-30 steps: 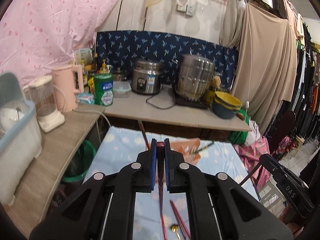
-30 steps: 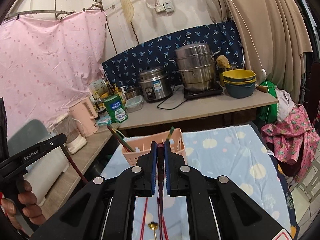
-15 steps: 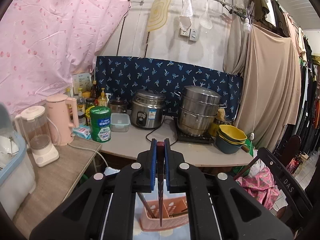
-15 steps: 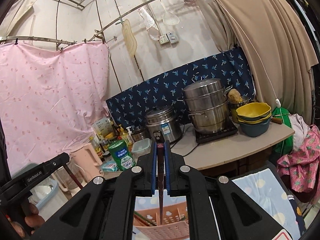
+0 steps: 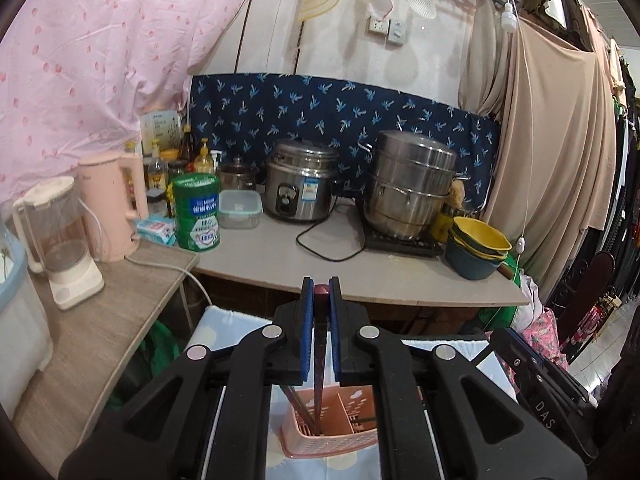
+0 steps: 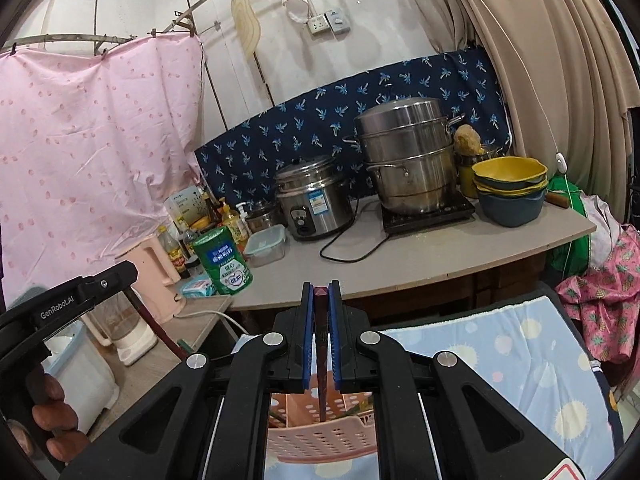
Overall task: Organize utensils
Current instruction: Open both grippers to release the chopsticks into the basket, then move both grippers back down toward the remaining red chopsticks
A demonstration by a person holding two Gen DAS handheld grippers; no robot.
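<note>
Two chopsticks, one per tool: our left hand-held gripper (image 5: pixel 319 308) is clamped on a dark red chopstick (image 5: pixel 319 364) whose tip dips into the pink utensil basket (image 5: pixel 332 436), and our right hand-held gripper (image 6: pixel 320 308) pinches a second chopstick (image 6: pixel 321 360) above that basket (image 6: pixel 320 440). The basket stands on a pale blue spotted cloth (image 6: pixel 520 360). Beyond, a grey table (image 5: pixel 280 256) carries a rice cooker (image 5: pixel 300 186), a steel steamer pot (image 5: pixel 412 184) and stacked bowls (image 5: pixel 476 252), against a navy patterned backsplash (image 5: pixel 320 108) and a pink curtain (image 5: pixel 100 60).
</note>
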